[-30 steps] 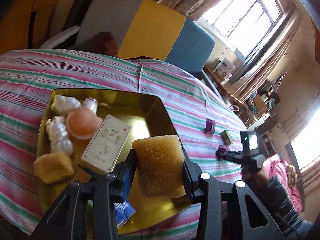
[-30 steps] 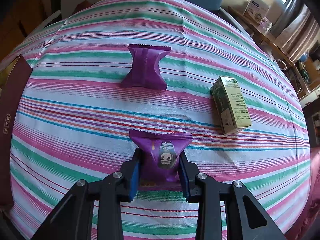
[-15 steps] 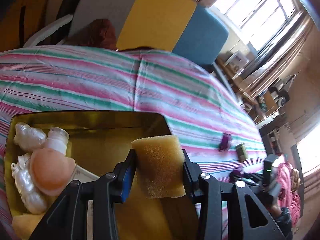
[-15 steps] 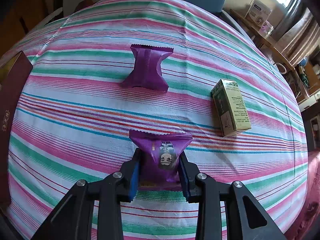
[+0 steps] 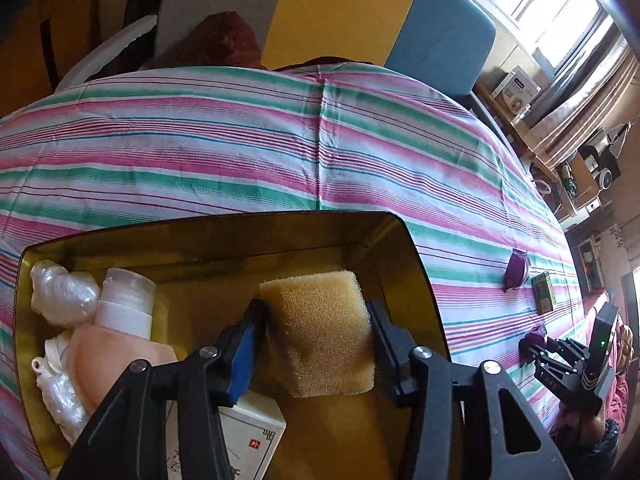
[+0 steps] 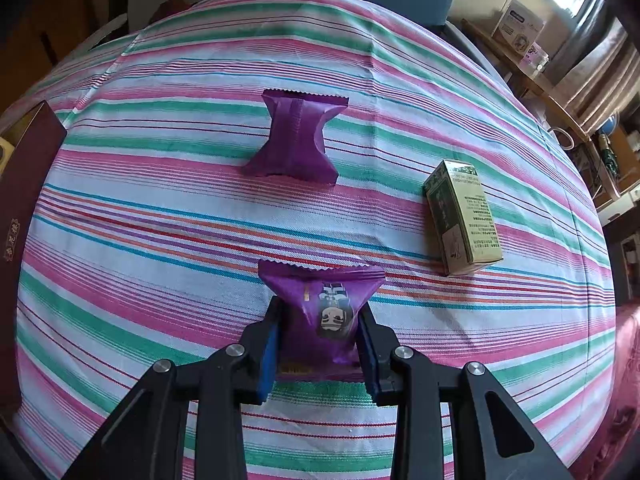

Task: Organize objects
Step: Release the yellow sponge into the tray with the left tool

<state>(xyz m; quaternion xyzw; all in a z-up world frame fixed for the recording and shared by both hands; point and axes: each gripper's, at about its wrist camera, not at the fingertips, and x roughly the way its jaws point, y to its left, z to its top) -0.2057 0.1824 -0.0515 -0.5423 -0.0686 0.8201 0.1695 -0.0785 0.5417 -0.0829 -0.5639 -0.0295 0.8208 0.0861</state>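
My left gripper [image 5: 316, 344] is shut on a yellow sponge [image 5: 320, 332] and holds it low inside the gold tray [image 5: 416, 256], near its right wall. The tray also holds white pearly bundles [image 5: 60, 296], a small white bottle [image 5: 126, 300], a peach round pad [image 5: 116, 364] and a white box [image 5: 244, 436]. My right gripper [image 6: 320, 340] is shut on a purple snack packet [image 6: 324, 312] just above the striped cloth. A second purple packet [image 6: 298, 140] and a green box [image 6: 464, 218] lie on the cloth ahead of it.
The tray's dark red outer wall [image 6: 24, 184] stands at the left edge of the right wrist view. A sofa with yellow and blue cushions [image 5: 360, 12] is behind the table. Shelves and boxes [image 5: 516, 88] stand by the window at the right.
My left gripper has dropped and moved forward into the tray with the sponge, toward the tray's far right part. My right gripper has barely moved and still holds the purple packet.
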